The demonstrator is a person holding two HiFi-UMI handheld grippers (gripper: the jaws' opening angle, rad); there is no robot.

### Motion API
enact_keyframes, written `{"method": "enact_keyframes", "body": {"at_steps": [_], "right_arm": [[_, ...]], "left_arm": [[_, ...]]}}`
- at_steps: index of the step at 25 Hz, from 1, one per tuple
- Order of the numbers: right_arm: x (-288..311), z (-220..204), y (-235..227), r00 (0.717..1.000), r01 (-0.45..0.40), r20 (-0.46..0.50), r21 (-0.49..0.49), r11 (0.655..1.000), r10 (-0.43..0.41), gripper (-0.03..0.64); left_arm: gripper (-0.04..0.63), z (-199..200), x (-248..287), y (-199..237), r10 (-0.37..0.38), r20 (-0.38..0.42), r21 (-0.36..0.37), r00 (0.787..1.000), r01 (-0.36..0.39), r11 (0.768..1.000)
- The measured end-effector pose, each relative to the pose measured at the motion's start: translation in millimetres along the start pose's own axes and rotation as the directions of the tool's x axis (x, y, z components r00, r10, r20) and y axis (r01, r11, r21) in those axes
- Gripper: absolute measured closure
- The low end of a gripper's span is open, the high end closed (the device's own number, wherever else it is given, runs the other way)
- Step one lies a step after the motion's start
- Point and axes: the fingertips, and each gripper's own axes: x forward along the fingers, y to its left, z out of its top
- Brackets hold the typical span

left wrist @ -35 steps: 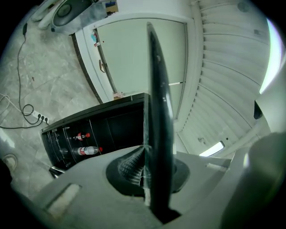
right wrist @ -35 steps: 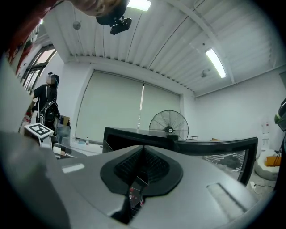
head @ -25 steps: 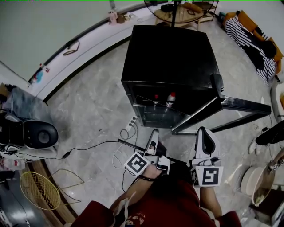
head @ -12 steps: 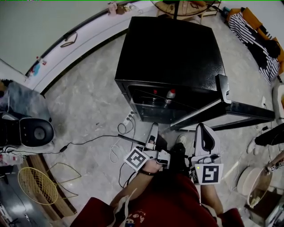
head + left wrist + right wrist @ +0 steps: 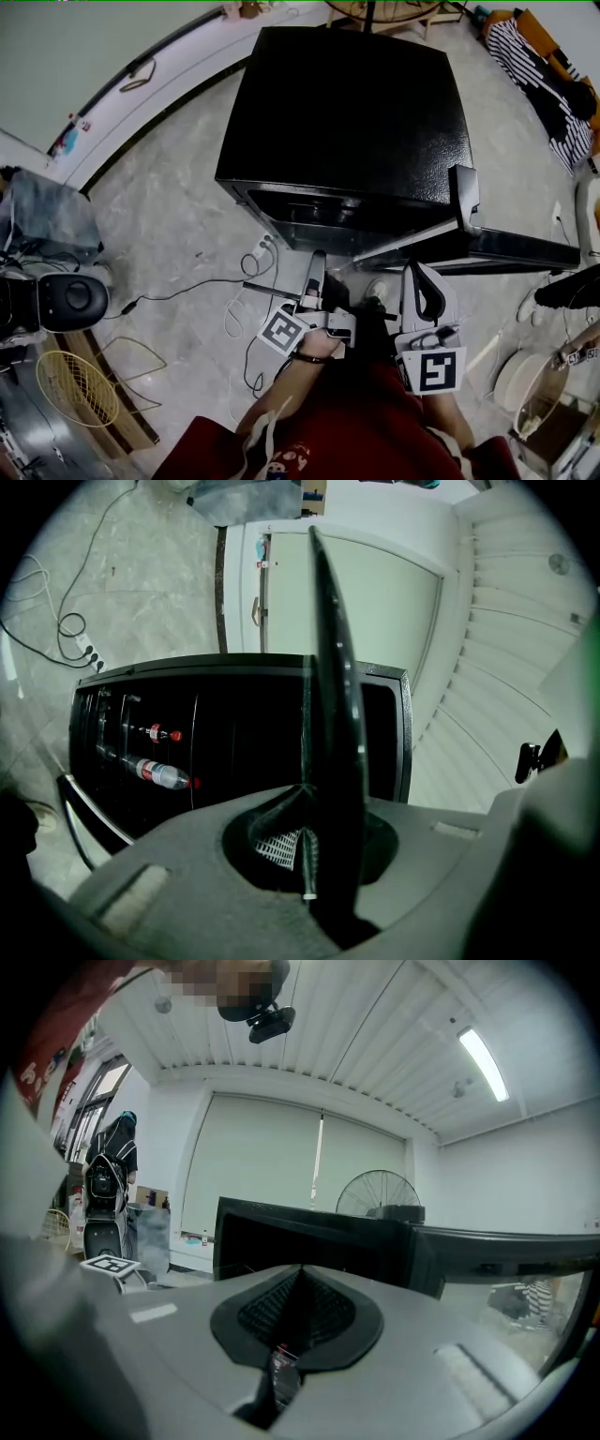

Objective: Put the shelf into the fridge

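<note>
On my feed the left gripper (image 5: 305, 799) was rolled onto its side, and its jaws were clamped on the near edge of the thin, dark, glossy shelf (image 5: 333, 667). The plate ran away from the jaws edge-on through the middle of the left gripper view. The shelf was outside the boxy black fridge (image 5: 347, 112), held in front of its open front and apart from it.

The right gripper (image 5: 300, 1274) pointed at the same opening with its ribbed jaws pressed together. I could make out only a small sliver low in the slit between them and could not tell what it was.

In the head view both grippers sat side by side just short of the cabinet. The black fridge door (image 5: 506, 248) was swung wide to the right. Inside the dark compartment I saw a clear plastic bottle with a red cap (image 5: 155, 772) and a smaller red-capped one (image 5: 161, 733) next to it.

A white power strip (image 5: 262, 248) with its cable lay on the grey marbled floor (image 5: 178, 216) left of the fridge. A yellow wire basket (image 5: 80, 389) sat well off to the left.
</note>
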Motion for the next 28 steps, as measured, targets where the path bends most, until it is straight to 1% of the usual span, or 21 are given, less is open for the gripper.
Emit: {"method": "enact_keyframes", "body": {"at_steps": [3,6,7,10,14,19,21,28], "right_arm": [[3.8,7.2,-2.8,0.999,-0.022,0.039,-0.011,1.000,0.023,0.617],[4.8,2.3,-4.2,0.999,-0.039,-0.002,-0.001,0.999,0.039,0.617],[5.1,1.9,-4.9,0.999,-0.043,0.000,-0.002,0.999,0.043,0.617],[6.5,6.9,-6.9,0.997,-0.056,0.055,-0.019,0.998,0.057,0.617],[7.6,-1.0,-8.9,0.998,-0.059,0.016,-0.007,0.998,0.059,0.617],[7.4,-1.6,-10.2,0.998,-0.065,0.025,-0.008,0.998,0.066,0.617],[5.0,-7.5,-12.4,0.998,-0.058,-0.007,-0.010,0.998,0.058,0.617],[2.5,-13.4,-14.5,0.998,-0.054,-0.019,0.003,0.999,0.054,0.617]], "left_arm": [[0.580,-1.0,10.6,-0.5,-0.013,0.020,0.003,1.000,0.013,1.000],[0.580,-0.9,22.7,-0.7,-0.028,0.035,0.008,0.999,0.028,1.000],[0.580,-1.0,26.8,-0.2,-0.032,0.038,0.008,0.999,0.032,0.999],[0.580,-1.5,37.6,1.8,-0.035,0.047,0.009,0.998,0.035,0.999],[0.580,0.5,51.2,5.8,-0.041,0.061,0.027,0.997,0.040,0.999],[0.580,1.3,64.2,16.5,-0.030,0.081,0.039,0.996,0.027,0.999],[0.580,1.3,68.3,18.4,-0.032,0.083,0.049,0.996,0.028,0.998],[0.580,2.4,85.1,19.5,-0.064,0.094,0.062,0.993,0.058,0.996]]}}
